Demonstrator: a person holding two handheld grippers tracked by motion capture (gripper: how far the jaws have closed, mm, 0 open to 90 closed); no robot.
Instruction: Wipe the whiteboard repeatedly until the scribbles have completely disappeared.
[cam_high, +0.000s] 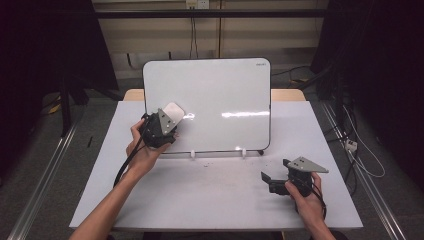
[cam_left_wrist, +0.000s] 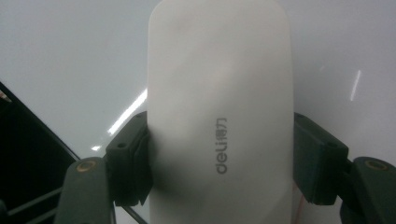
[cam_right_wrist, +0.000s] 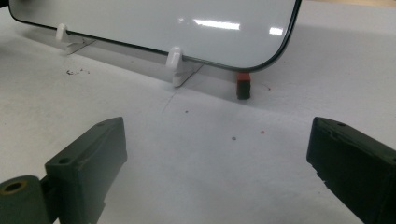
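A whiteboard (cam_high: 220, 95) stands tilted on white feet at the back of the white table (cam_high: 210, 200). My left gripper (cam_high: 167, 120) is shut on a white eraser (cam_high: 173, 111) and holds it against the board's lower left area. In the left gripper view the eraser (cam_left_wrist: 219, 107), marked "deli", is clamped between both pads (cam_left_wrist: 130, 163) with the board surface (cam_left_wrist: 65, 60) right behind it. My right gripper (cam_high: 267, 181) rests low over the table's front right, jaws wide apart with nothing between them. Its own view shows the board's lower edge (cam_right_wrist: 187, 28) ahead.
Two white clip feet (cam_right_wrist: 173, 58) hold the board's bottom edge. A small red and black thing (cam_right_wrist: 243, 86) sits under the board's right corner. Dark specks dot the table near the feet. Cables and rails run along the floor at both sides.
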